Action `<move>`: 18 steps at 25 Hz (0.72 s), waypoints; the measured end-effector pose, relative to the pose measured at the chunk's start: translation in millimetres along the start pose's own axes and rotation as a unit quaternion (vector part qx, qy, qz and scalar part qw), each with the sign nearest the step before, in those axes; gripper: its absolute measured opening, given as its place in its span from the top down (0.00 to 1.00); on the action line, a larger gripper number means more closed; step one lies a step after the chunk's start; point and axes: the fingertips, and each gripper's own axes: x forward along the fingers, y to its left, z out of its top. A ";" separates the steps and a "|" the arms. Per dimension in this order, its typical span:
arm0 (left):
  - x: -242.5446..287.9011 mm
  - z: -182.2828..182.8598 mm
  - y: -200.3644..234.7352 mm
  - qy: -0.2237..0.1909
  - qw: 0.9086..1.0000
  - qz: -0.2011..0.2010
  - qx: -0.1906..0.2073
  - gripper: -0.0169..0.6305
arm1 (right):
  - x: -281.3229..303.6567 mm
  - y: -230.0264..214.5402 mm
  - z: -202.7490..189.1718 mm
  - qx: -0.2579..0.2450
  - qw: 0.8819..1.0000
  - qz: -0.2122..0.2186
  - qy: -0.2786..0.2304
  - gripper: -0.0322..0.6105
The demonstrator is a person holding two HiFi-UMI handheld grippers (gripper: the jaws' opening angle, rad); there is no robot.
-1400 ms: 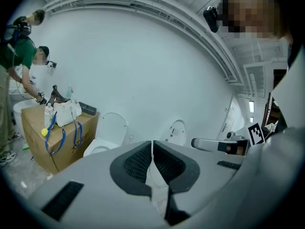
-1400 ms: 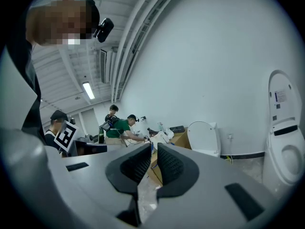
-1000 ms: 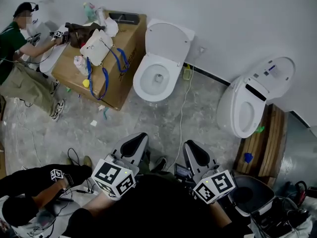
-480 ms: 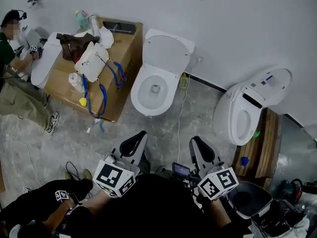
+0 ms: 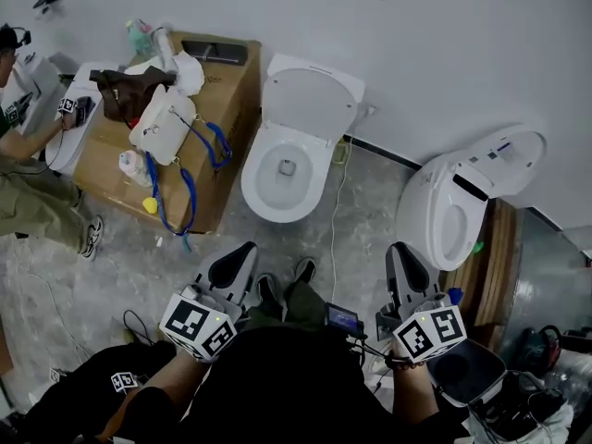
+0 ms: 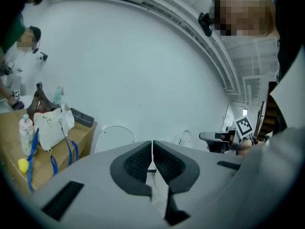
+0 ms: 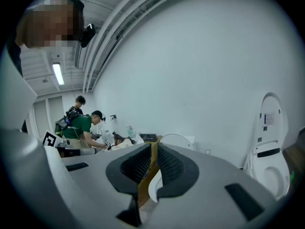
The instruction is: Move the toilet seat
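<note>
The white toilet (image 5: 282, 169) stands against the wall with its seat and lid (image 5: 312, 100) raised. My left gripper (image 5: 242, 250) is shut and empty, held low in front of the bowl, well short of it. My right gripper (image 5: 400, 250) is also shut on nothing, between this toilet and a second one (image 5: 444, 215) to the right. In the left gripper view the jaws (image 6: 152, 149) meet, with the raised lid (image 6: 114, 135) beyond them. In the right gripper view the jaws (image 7: 153, 151) stand almost together, and the lid (image 7: 178, 140) shows past them.
A cardboard box (image 5: 227, 100) loaded with a white bag, a brown bag and bottles stands left of the toilet. A person (image 5: 23, 169) works at the far left. A white cable (image 5: 338, 211) runs down the floor. Wooden boards (image 5: 499, 257) lie under the second toilet.
Both grippers have spread apart in the head view, the left one drifting left and the right one moving right and forward. The scene has slid left, with the person nearer the edge.
</note>
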 end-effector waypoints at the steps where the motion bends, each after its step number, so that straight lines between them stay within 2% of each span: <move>1: 4.4 -1.8 5.5 0.003 1.000 0.003 -0.002 0.94 | 5.9 -2.7 -2.9 0.003 1.000 0.000 0.003 0.86; 5: 22.2 -6.4 22.4 0.022 0.999 0.025 0.014 0.94 | 29.2 -8.7 -13.4 0.016 1.000 0.009 0.017 0.86; 11: 53.4 4.0 38.6 0.023 0.999 0.046 -0.009 0.94 | 63.2 -24.1 -1.9 0.019 0.999 0.028 0.017 0.86; 14: 75.9 12.0 43.2 0.025 0.998 0.051 -0.001 0.94 | 83.1 -43.0 3.7 0.006 0.999 0.030 0.023 0.86; 18: 104.7 7.3 64.5 0.033 0.997 0.074 0.005 0.94 | 114.3 -76.2 -7.6 -0.006 0.998 0.031 0.054 0.86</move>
